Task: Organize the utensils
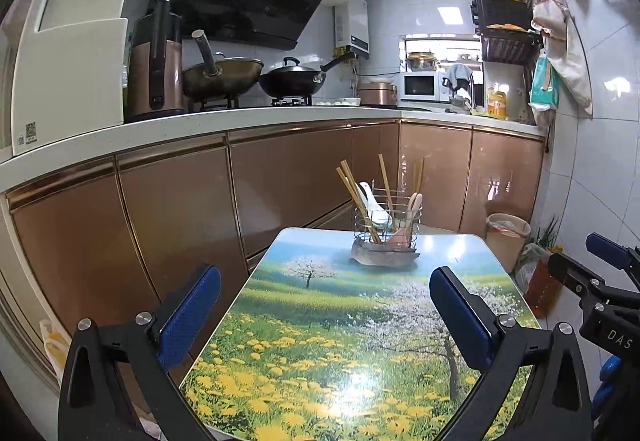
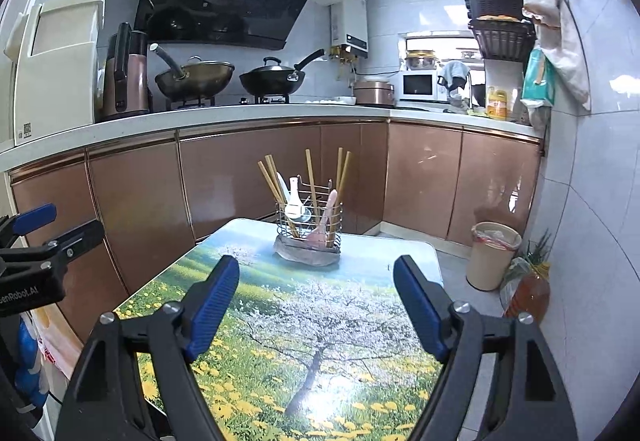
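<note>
While both arms hang back from the far end of the surface, nothing is held, and the notes run from left to right.

left gripper (image 1: 325, 281): jaws spread wide and empty, above the near part of the surface (image 1: 304, 341), well apart from the holder.

chopsticks (image 1: 352, 191): several wooden sticks standing tilted in the holder, fanned outward at the top. Judged light, stiff and thin; likely to roll or twist between the pads, so a pinch on the bare upper shaft looks best.

white spoon (image 1: 374, 207): leans inside the holder among the left sticks. Probably ceramic or hard plastic, I cannot tell which; smooth and possibly slippery, best taken by the handle.

wire holder (image 1: 386, 223): a round wire basket at the far end of the surface, sitting on a crumpled grey base. Likely light and easy to tip if a stick drags on the wires.

pink spatula (image 1: 410, 217): on the right side of the holder, head down. Seems light and somewhat flexible; the upright handle is the free part.

right gripper (image 2: 316, 273): jaws wide apart, holding nothing, facing the holder from near.
</note>
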`<state>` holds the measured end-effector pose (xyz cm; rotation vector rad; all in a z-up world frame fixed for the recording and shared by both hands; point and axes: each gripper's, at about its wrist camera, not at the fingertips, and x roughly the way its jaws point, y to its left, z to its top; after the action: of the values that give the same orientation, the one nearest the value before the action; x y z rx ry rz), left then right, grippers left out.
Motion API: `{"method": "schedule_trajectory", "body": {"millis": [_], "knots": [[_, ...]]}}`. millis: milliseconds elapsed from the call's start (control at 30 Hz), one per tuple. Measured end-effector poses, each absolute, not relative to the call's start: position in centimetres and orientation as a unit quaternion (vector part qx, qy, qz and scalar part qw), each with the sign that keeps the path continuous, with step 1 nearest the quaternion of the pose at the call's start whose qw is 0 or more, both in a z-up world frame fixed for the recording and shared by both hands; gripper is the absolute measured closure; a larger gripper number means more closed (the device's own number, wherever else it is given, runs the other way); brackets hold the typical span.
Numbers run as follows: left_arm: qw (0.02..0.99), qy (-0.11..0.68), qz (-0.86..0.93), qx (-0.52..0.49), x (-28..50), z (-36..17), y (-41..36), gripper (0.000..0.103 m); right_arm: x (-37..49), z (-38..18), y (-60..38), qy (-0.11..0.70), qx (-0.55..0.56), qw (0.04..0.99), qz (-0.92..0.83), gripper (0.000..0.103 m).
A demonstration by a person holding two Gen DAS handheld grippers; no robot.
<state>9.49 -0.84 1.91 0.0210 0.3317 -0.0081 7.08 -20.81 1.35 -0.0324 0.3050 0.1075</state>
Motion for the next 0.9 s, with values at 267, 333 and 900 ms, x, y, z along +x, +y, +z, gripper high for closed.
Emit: {"method": "schedule_trajectory", "body": {"millis": [267, 333, 900], "knots": [[0.987, 0.163, -0.001, 0.013, 8.4, 1.5, -1.0, 0.0, 5.9, 0.4, -21.4, 0.141, -0.012, 0.989, 0.032, 0.023], [0.987, 0.162, 0.0, 0.011, 8.4, 1.5, -0.9, 0.0, 5.7, 0.4, -21.7, 0.138, -0.011, 0.99, 0.024, 0.022], [0.984, 0.179, 0.006, 0.023, 10.4, -0.4, -2.7, 0.0, 6.4, 1.0, -22.9, 0.129, -0.006, 0.991, -0.016, 0.019]]}}
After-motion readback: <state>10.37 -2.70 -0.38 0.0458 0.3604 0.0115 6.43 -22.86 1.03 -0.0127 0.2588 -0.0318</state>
